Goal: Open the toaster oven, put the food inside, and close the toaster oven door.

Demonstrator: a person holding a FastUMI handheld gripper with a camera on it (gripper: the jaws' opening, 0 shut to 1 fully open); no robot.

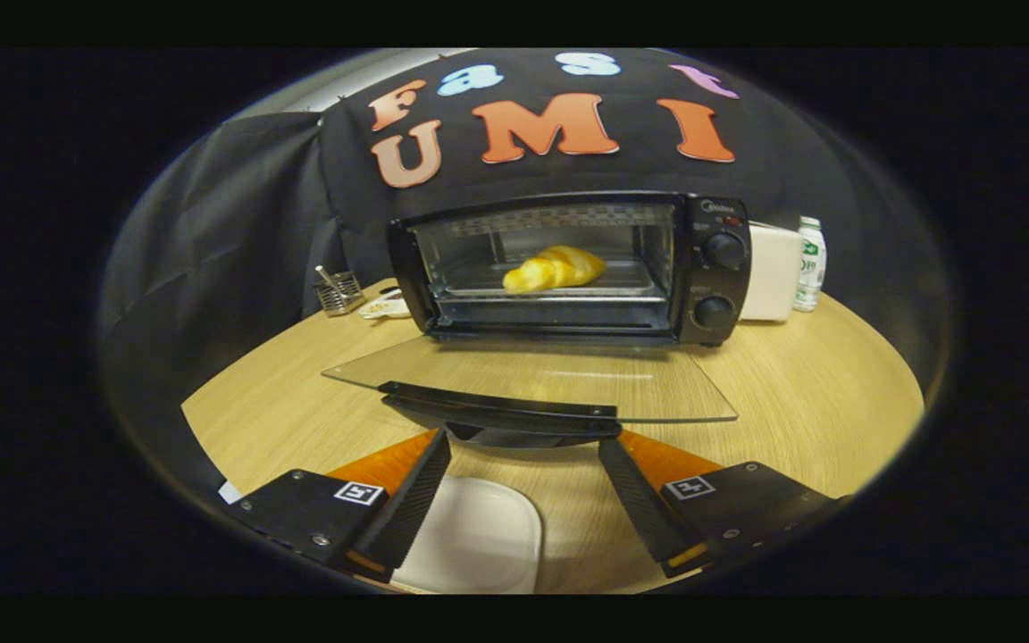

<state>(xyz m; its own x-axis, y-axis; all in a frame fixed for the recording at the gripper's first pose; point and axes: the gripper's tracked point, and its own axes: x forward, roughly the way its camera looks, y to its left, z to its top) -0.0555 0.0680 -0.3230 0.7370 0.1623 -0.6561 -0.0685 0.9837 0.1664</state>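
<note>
Bread, a golden croissant [555, 269], lies inside the black toaster oven [568, 268]; at twelve o'clock its glass door's handle [501, 413] meets the wide-open, empty hand-held gripper [523, 464], likely for closing.

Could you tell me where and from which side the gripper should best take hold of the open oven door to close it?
Probably the door handle, the bar along the lowered door's free edge, just ahead of the open gripper. Come from the front, slightly below, then lift toward the oven.

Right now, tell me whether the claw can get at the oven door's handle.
Probably yes. The claw is open, its fingers flanking the handle of the lowered glass door, with nothing between. The croissant already lies inside the toaster oven.
</note>
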